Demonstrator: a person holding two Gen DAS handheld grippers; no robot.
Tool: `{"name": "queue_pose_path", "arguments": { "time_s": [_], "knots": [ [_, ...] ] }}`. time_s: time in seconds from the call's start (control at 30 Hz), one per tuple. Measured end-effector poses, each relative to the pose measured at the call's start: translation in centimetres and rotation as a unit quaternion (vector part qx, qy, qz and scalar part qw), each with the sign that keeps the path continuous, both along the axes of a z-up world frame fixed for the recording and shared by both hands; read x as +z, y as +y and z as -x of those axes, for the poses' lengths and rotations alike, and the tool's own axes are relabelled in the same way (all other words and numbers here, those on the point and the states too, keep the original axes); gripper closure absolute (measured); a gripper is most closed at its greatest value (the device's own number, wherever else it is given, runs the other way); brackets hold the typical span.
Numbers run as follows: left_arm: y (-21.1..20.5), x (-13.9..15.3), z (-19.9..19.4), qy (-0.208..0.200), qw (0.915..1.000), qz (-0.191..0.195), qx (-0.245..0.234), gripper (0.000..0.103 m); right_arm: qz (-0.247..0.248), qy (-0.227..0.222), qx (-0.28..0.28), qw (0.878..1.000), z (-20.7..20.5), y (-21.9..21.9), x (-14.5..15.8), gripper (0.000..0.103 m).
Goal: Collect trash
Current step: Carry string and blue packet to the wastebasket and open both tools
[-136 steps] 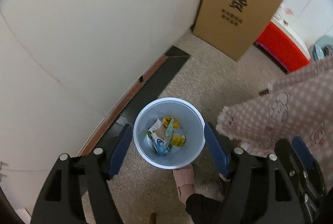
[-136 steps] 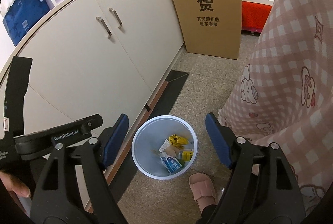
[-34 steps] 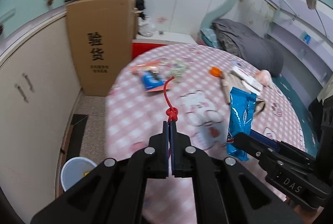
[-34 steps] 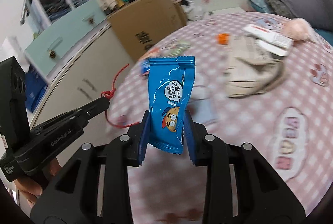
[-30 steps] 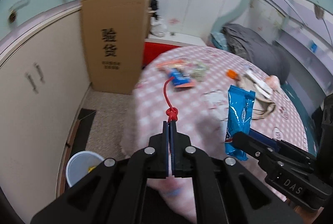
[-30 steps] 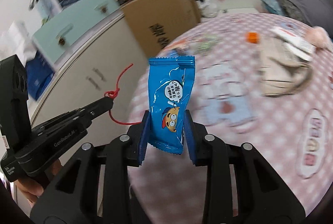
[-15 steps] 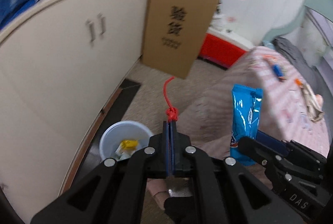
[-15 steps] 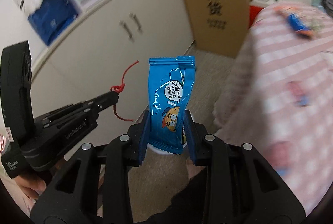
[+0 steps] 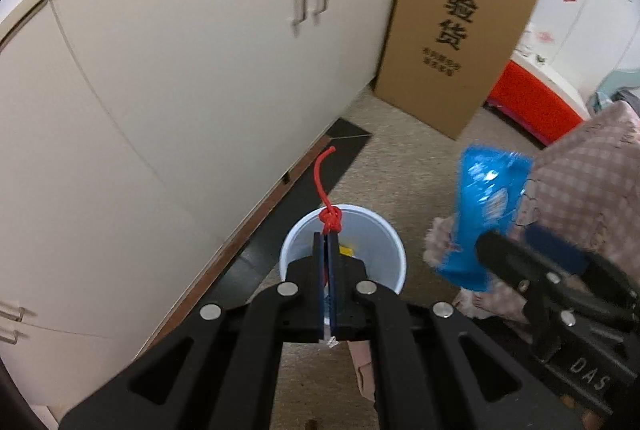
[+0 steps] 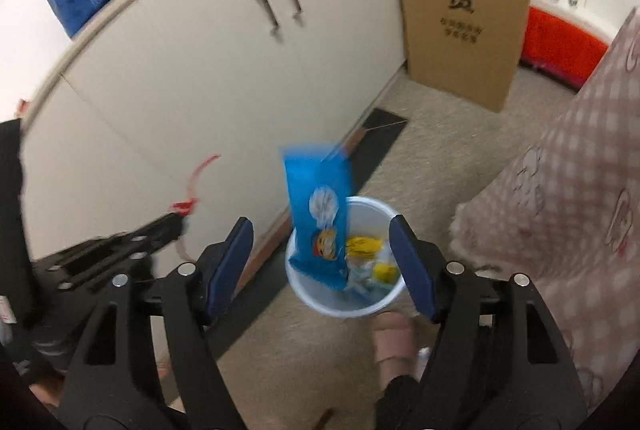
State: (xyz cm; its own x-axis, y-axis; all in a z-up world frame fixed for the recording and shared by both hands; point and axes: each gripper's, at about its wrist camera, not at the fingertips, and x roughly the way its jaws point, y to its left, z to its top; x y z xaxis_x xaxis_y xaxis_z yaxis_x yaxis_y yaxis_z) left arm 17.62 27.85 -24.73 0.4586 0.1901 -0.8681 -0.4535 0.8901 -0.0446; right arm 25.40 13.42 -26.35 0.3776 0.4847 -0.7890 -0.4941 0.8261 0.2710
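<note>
A white trash bin (image 10: 320, 300) stands on the floor by the cabinet, with several wrappers inside. My right gripper (image 10: 322, 266) hangs over it, its jaws opening. The blue snack packet (image 10: 318, 214) drops loose between the blue pads, touching neither, its lower end at the bin's mouth. In the left wrist view the same packet (image 9: 484, 214) shows blurred at right, beside the bin (image 9: 380, 258). My left gripper (image 9: 329, 250) is shut on a knotted red string (image 9: 326, 198), right above the bin's rim.
Cream cabinet doors (image 9: 200, 78) run along the left. A tall cardboard box (image 10: 464, 2) leans behind the bin. The pink checked tablecloth (image 10: 568, 198) hangs at the right. A pink slipper (image 10: 394, 340) is next to the bin, and a red box (image 9: 532, 102) sits at the far right.
Both grippers swung from the table down over the bin. The right jaws opened and the blue packet slipped out, falling. The left stays shut on the red string.
</note>
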Motion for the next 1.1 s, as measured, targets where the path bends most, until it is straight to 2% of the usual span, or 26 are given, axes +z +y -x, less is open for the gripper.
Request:
{"name": "queue_pose_path", "arguments": {
  "time_s": [0.1, 0.33, 0.53, 1.0, 1.07, 1.1],
  "knots": [
    [0.7, -0.7, -0.1, 0.010, 0.9999, -0.009, 0.007, 0.101, -0.005, 0.017, -0.004, 1.000, -0.3, -0.4, -1.2, 0.033],
    [0.1, -2.4, -0.9, 0.024, 0.9997, 0.004, -0.003, 0.101, -0.013, 0.026, -0.050, 0.998, 0.0, -3.7, -3.4, 0.033],
    [-1.5, -3.0, -1.2, 0.035, 0.9993, 0.002, -0.013, 0.101, -0.033, -0.030, -0.096, 0.994, 0.8, -5.9, -1.7, 0.023],
    [-3.2, -2.1, -4.2, 0.027, 0.9988, -0.015, -0.038, 0.100, -0.038, -0.046, -0.122, 0.991, 0.9, -6.5, -1.3, 0.023],
    [-3.4, -2.0, -4.5, 0.027, 0.9988, -0.016, -0.038, 0.098, -0.040, -0.046, -0.123, 0.991, 0.9, -6.6, -1.3, 0.023],
    [-3.5, -1.9, -4.7, 0.028, 0.9987, -0.013, -0.040, 0.089, -0.041, -0.045, -0.122, 0.991, 1.0, -6.7, -1.3, 0.023]
  ]
}}
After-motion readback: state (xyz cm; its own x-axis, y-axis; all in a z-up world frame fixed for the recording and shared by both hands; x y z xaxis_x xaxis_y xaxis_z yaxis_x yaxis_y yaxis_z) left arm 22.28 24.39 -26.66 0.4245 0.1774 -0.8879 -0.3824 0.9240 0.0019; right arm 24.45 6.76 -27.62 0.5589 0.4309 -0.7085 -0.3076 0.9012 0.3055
